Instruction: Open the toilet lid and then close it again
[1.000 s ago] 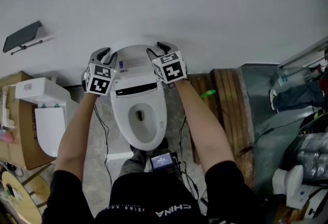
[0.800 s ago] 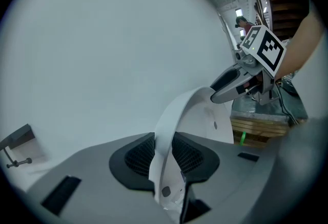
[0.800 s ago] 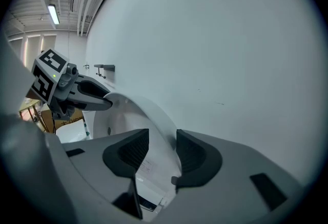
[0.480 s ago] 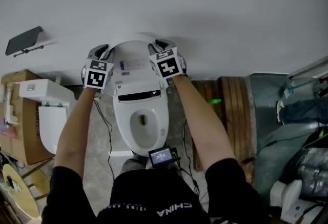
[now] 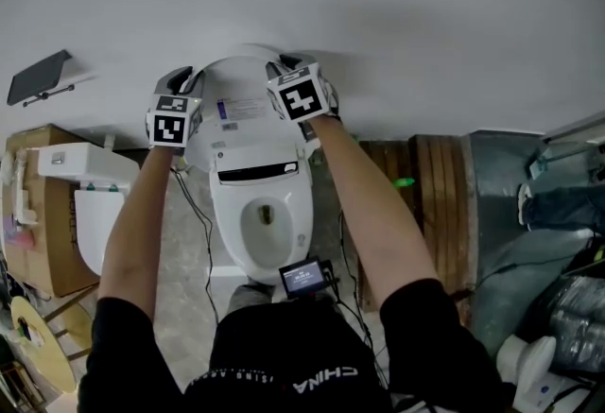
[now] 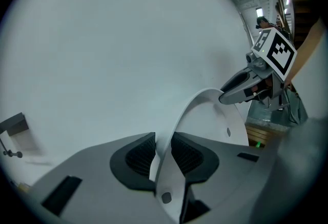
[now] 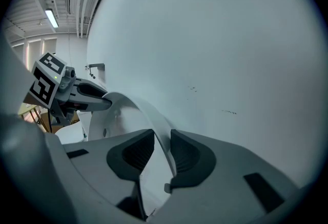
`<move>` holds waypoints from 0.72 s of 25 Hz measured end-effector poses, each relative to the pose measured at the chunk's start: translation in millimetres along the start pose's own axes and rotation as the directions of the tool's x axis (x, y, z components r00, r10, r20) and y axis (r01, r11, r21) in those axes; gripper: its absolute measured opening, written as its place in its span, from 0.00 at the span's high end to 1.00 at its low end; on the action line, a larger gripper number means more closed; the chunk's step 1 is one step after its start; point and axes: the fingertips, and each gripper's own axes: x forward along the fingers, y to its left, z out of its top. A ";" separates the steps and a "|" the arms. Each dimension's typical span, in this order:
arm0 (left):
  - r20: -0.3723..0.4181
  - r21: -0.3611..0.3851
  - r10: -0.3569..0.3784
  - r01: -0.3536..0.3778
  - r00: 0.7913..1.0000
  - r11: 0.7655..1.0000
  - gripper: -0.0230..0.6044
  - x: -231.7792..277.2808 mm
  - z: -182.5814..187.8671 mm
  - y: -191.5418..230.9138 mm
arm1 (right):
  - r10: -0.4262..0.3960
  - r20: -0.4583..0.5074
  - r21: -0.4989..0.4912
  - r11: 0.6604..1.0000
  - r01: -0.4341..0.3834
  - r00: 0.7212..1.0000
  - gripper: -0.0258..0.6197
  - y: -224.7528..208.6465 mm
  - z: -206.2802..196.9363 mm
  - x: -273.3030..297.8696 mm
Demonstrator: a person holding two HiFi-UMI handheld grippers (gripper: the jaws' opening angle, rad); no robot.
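Observation:
The white toilet lid (image 5: 242,104) stands raised, close to the white wall, above the open bowl (image 5: 260,224). My left gripper (image 5: 182,80) is shut on the lid's left rim, which runs between its dark pads (image 6: 136,159) in the left gripper view. My right gripper (image 5: 284,64) holds the right rim. Its jaws have just been closing, and the lid's edge (image 7: 160,138) now sits pinched between the pads. Each gripper view shows the other gripper across the curved lid (image 6: 205,110): the right gripper (image 6: 241,88) and the left gripper (image 7: 89,99).
A second white toilet (image 5: 87,198) and a cardboard box (image 5: 26,213) stand at the left. Wooden planks (image 5: 430,189) lie to the right of the bowl. A dark shelf (image 5: 38,76) hangs on the wall. A small screen (image 5: 304,277) and cables hang by the person's chest.
Both grippers have moved toward the wall with the lid between them, and the lid now stands steeper. The right gripper's jaws have closed onto the rim.

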 end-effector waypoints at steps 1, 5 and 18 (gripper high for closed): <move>-0.001 -0.002 0.002 -0.002 1.000 1.000 0.80 0.5 0.1 0.5 | 0.002 0.003 -0.006 1.000 -0.002 1.000 0.80 -0.6 0.9 0.6; 0.003 -0.018 -0.006 0.006 1.000 1.000 0.80 -1.3 0.9 -0.9 | 0.008 0.010 -0.019 1.000 -0.008 1.000 0.80 -1.0 1.4 -1.0; 0.036 0.011 -0.060 0.059 0.998 0.998 0.80 -67.4 -15.3 -14.0 | 0.007 0.025 -0.012 1.000 -0.007 1.000 0.79 15.1 -3.1 -24.7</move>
